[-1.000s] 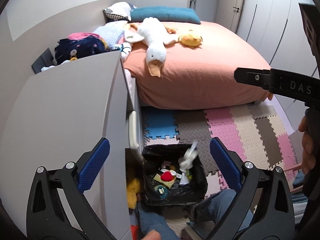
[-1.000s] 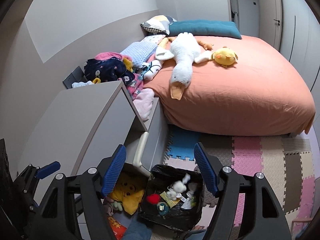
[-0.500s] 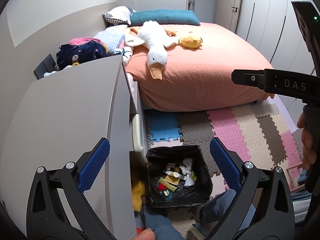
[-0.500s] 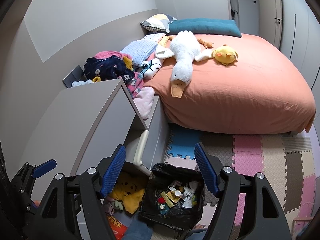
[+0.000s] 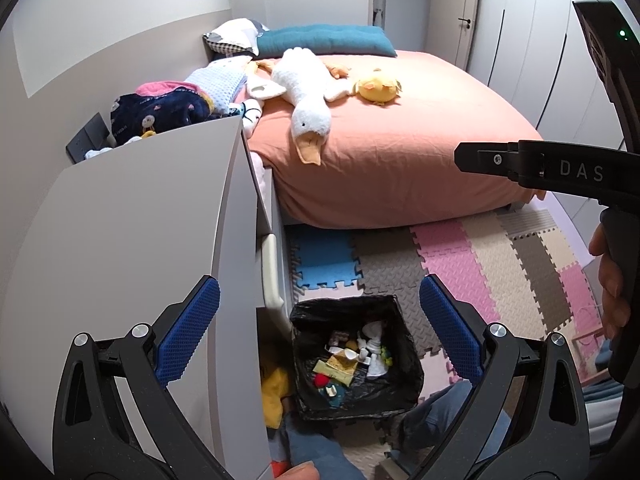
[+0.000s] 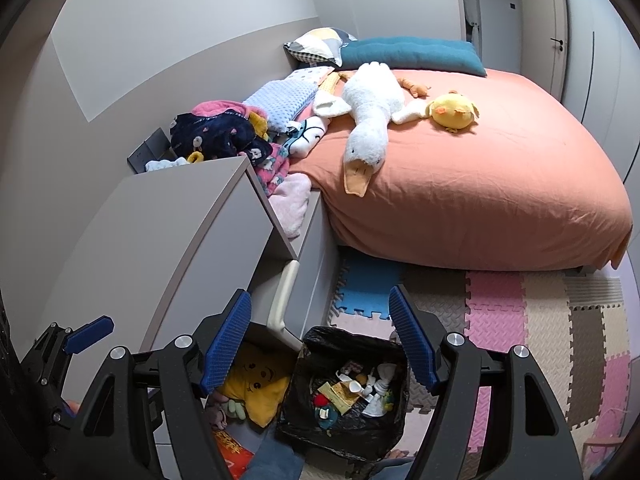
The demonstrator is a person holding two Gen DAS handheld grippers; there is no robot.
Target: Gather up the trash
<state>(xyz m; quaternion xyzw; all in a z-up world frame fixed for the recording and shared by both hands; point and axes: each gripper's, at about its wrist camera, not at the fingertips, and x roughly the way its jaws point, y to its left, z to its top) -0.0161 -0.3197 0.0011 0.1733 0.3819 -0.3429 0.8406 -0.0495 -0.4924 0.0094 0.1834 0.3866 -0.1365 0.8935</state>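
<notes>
Hovering apart, both tongs (image 6: 319, 336) stand empty above the bin rim (image 6: 352, 334).

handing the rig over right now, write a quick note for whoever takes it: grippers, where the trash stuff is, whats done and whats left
Left gripper: open, nothing between the jaws, held above the bin.
Right gripper: open and empty too, also over the bin.
Trash bin: black-lined, on the floor beside the grey cabinet, at the foot-end corner of the bed. It already holds mixed scraps, with a white crumpled piece on top.
Done: that trash is in the bin.
Left: no loose trash shows on the foam mats or the cabinet top. Check the areas out of view before calling it finished.
</notes>
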